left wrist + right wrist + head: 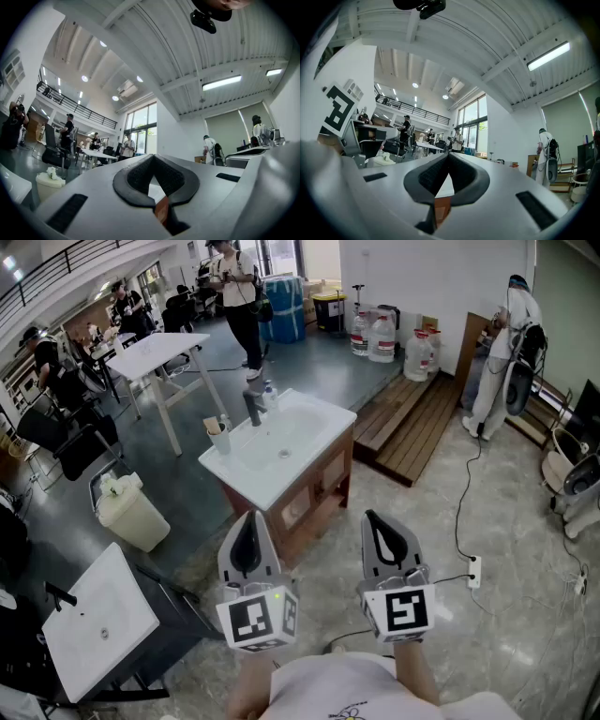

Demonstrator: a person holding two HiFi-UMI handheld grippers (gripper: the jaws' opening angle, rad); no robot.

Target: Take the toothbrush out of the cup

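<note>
The task is not begun yet, as far as the pictures show. The cup (219, 439) stands on the far left corner of the washbasin (246, 486), just beside the tap (252, 409), and what seems to be the toothbrush (212, 426) stands inside it and sticks out over the rim. Everything is left to do: to come near, to take the toothbrush and to lift it out.

The left hand-held gripper (249, 521) has its jaws together with nothing between them. The right hand-held gripper (373, 518) is the same, its jaws closed and empty. Both are held before the near edge of the washbasin, side by side, and point a little upward. The cup is well apart from both, beyond them and to the left, nearer to the left one. Neither gripper view shows the cup.
</note>
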